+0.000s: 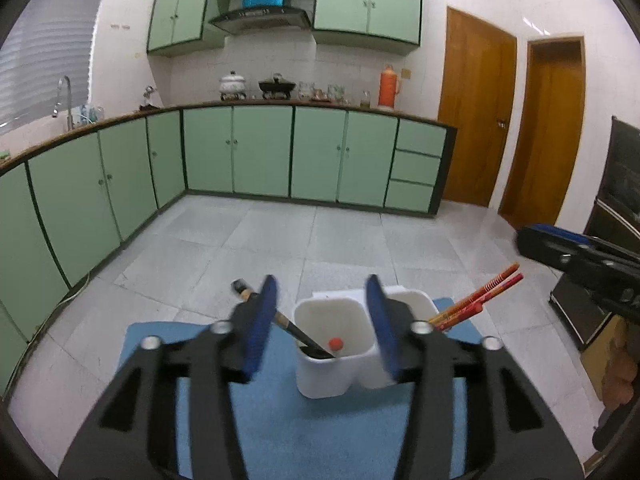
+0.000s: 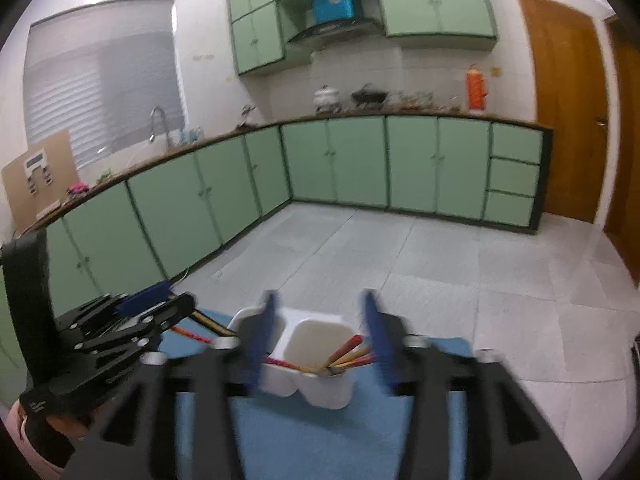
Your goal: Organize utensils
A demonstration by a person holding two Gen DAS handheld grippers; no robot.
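A white two-compartment utensil holder (image 1: 340, 376) (image 2: 324, 388) stands on a blue mat (image 1: 280, 420) (image 2: 300, 440). Its left compartment holds a dark-handled utensil (image 1: 298, 334) that leans out to the left, and a red tip (image 1: 335, 344) shows inside. Red and orange chopsticks (image 1: 480, 296) (image 2: 348, 354) lean out of the right compartment. My left gripper (image 1: 321, 280) (image 2: 160, 308) stands open just before the holder, with its blue pads (image 1: 262, 320) either side of the left compartment and gripping nothing. My right gripper (image 2: 320, 296) (image 1: 532, 240) is open in front of the right compartment, its pads apart from the chopsticks.
The mat lies on a pale surface above a grey tiled floor (image 1: 280, 240). Green base cabinets (image 1: 260, 152) with a cluttered counter run along the back and left walls. Wooden doors (image 1: 476, 108) stand at the right, and dark furniture (image 1: 616, 208) is at the far right.
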